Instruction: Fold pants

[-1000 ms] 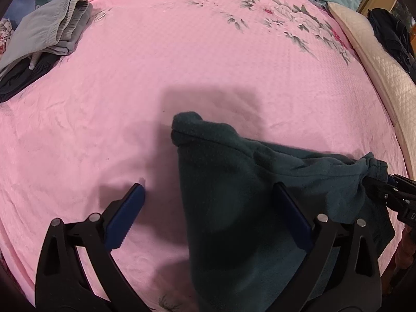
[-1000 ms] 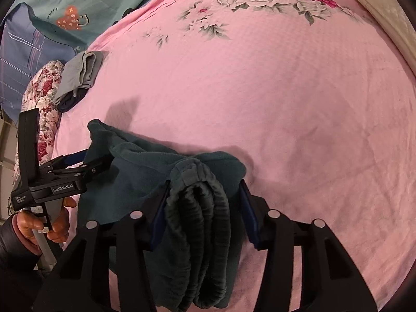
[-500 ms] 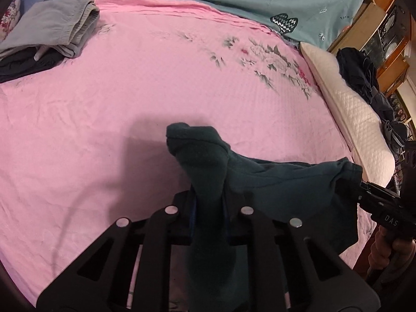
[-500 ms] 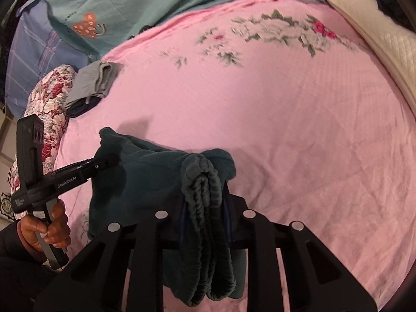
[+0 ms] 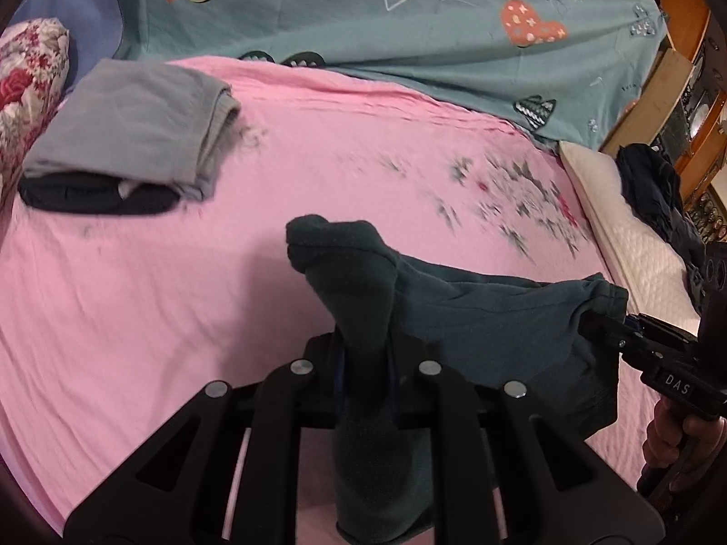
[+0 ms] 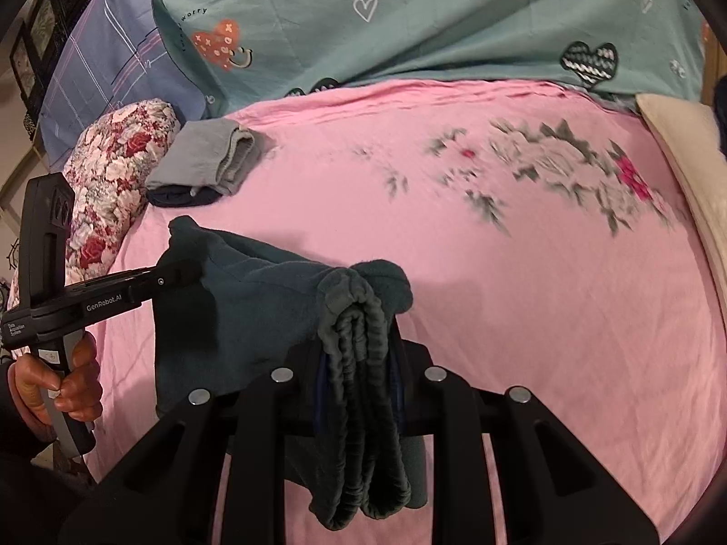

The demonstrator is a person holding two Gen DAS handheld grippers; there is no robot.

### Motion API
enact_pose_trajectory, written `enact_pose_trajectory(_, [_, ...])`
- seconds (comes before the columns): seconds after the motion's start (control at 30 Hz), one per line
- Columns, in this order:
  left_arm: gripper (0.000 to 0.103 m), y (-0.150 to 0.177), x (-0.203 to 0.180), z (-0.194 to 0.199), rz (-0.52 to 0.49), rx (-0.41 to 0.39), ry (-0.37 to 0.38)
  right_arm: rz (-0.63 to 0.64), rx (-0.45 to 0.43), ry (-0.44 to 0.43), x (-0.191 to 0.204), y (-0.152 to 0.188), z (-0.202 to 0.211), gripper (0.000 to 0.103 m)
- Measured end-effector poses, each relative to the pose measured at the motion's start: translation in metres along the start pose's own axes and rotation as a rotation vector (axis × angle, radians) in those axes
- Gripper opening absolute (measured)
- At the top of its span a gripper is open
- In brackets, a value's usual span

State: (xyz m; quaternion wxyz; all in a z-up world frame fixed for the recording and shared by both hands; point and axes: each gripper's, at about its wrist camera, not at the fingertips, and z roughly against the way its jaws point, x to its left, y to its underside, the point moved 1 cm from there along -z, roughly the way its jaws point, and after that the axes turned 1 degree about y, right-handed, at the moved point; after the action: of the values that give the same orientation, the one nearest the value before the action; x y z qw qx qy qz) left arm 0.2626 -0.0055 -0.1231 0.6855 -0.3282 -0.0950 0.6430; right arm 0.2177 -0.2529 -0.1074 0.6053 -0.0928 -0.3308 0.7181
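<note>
Dark teal fleece pants [image 5: 477,318] hang stretched between my two grippers above the pink bedsheet [image 5: 181,295]. My left gripper [image 5: 365,354] is shut on a bunched fold at one end, cloth spilling over its fingers. My right gripper [image 6: 359,363] is shut on the gathered elastic waistband [image 6: 363,408], which droops in ribbed loops in front of the camera. In the left wrist view the right gripper [image 5: 590,322] pinches the far corner at right, a hand [image 5: 677,445] on its handle. In the right wrist view the left gripper [image 6: 177,274] holds the other corner at left.
A folded grey garment [image 5: 131,122] lies on a dark one [image 5: 95,195] at the bed's far left. A floral pillow [image 6: 118,168] sits beside them, a teal quilt [image 5: 386,27] behind, a cream pillow [image 5: 636,236] and dark clothes [image 5: 654,190] at right.
Both grippers closed on the pants, the left from wide open, and rose off the sheet with the cloth. The views tilted up, showing more of the quilt and pillows.
</note>
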Motion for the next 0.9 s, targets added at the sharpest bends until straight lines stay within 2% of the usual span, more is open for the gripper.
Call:
enact_pose_trajectory(0.13, [0.014, -0.028, 0.013, -0.033, -0.028, 0.012, -0.037, -0.014, 0.009, -0.017, -0.003, -0.032, -0.036, 0.022])
enact_pose_trajectory(0.23, [0.018, -0.035, 0.019, -0.066, -0.049, 0.061, -0.062, -0.004, 0.035, 0.009, -0.008, -0.049, -0.068, 0.022])
enact_pose_trajectory(0.3, [0.039, -0.031, 0.022, -0.085, -0.069, 0.094, -0.116, -0.015, 0.073, 0.038, -0.015, -0.051, -0.088, 0.023])
enact_pose_trajectory(0.33, [0.045, -0.028, 0.023, -0.089, -0.087, 0.099, -0.147, -0.021, 0.1, 0.057, -0.019, -0.05, -0.098, 0.025])
enact_pose_trajectory(0.37, [0.053, -0.026, 0.024, -0.088, -0.104, 0.093, -0.169, -0.024, 0.123, 0.081, -0.023, -0.048, -0.107, 0.027])
enact_pose_trajectory(0.43, [0.058, -0.025, 0.027, -0.072, -0.119, 0.056, -0.191, -0.015, 0.147, 0.139, -0.03, -0.044, -0.114, 0.046])
enact_pose_trajectory(0.47, [0.063, -0.025, 0.03, -0.063, -0.115, 0.042, -0.2, -0.016, 0.141, 0.154, -0.033, -0.044, -0.109, 0.048])
enact_pose_trajectory(0.57, [0.064, -0.021, 0.039, -0.03, -0.073, 0.005, -0.225, -0.048, 0.101, 0.151, -0.036, -0.043, -0.083, 0.049])
enact_pose_trajectory(0.63, [0.063, -0.014, 0.036, -0.005, -0.052, -0.024, -0.19, -0.062, 0.048, 0.166, -0.027, -0.04, -0.058, 0.049])
enact_pose_trajectory(0.7, [0.063, -0.003, 0.022, 0.011, -0.086, -0.047, -0.142, -0.046, -0.01, 0.181, -0.014, -0.038, -0.035, 0.051])
enact_pose_trajectory(0.73, [0.063, 0.003, 0.013, 0.015, -0.109, -0.048, -0.131, -0.034, -0.03, 0.184, -0.007, -0.036, -0.027, 0.055])
enact_pose_trajectory(0.8, [0.062, 0.018, 0.0, 0.011, -0.138, -0.027, -0.086, -0.001, -0.059, 0.21, 0.005, -0.032, -0.018, 0.055])
enact_pose_trajectory(0.83, [0.062, 0.025, -0.006, 0.003, -0.14, 0.003, -0.065, 0.004, -0.069, 0.195, 0.008, -0.03, -0.016, 0.055])
enact_pose_trajectory(0.9, [0.061, 0.04, -0.012, -0.014, -0.134, 0.057, -0.048, -0.003, -0.061, 0.056, 0.013, -0.025, -0.016, 0.055])
